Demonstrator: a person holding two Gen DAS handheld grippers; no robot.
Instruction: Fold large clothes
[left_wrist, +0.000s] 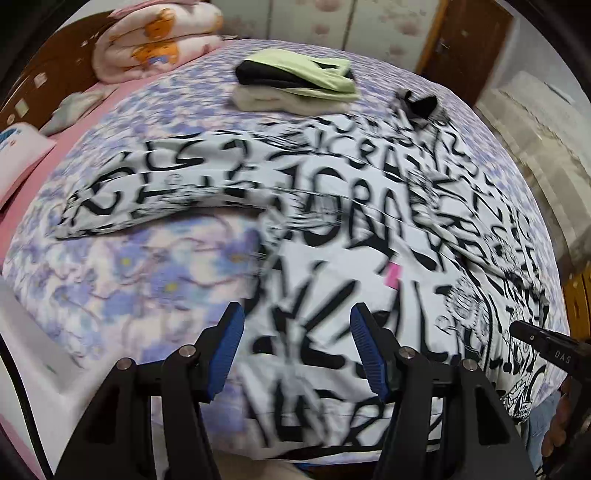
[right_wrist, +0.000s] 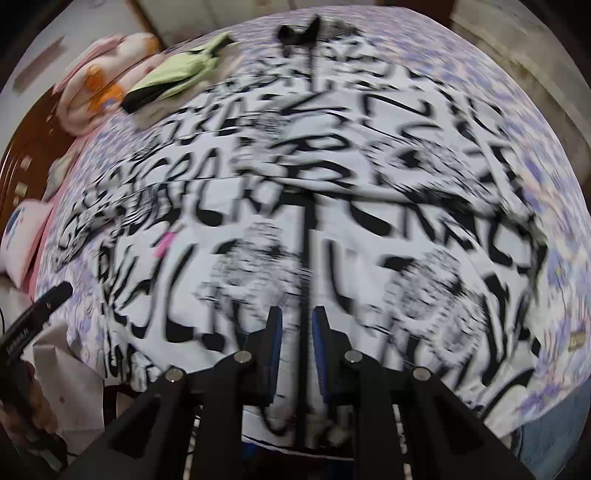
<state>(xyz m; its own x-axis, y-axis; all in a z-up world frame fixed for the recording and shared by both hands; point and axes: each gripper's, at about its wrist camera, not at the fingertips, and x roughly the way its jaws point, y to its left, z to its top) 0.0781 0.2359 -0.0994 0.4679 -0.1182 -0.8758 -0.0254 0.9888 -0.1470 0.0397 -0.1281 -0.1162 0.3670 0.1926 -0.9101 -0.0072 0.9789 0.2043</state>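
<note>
1. We see the task's thing, a large white shirt (left_wrist: 369, 229) printed with black lettering, spread flat over the middle and right of the bed (left_wrist: 155, 273). One sleeve stretches out to the left in the left wrist view, and a dark collar sits at the far end.
2. A small pink tag (left_wrist: 393, 275) lies on the shirt's front, near its middle.
3. Our left tongs (left_wrist: 297, 347) hang above the shirt's near left edge with the blue pads well apart. Nothing is between them, and we see only cloth and bedspread beneath the gap.
4. Our right tongs (right_wrist: 297, 350) stand nearly closed over the shirt's near hem, a narrow gap between the pads. A dark placket line runs up the shirt through that gap. The picture is too blurred for us to tell whether cloth is pinched there.
5. Each pair of tongs shows at the edge of the other's view, with part of a hand (right_wrist: 33, 417) gripping the left handle.
6. Beyond the shirt, a small stack of folded clothes (left_wrist: 295, 83), pale green over black over cream, rests on the floral purple bedspread.
7. Farther left, a rolled pink quilt (left_wrist: 155, 40) with orange bears lies against the brown headboard (left_wrist: 44, 88), and a pink pillow (left_wrist: 18, 155) sits at the bed's left edge.
</note>
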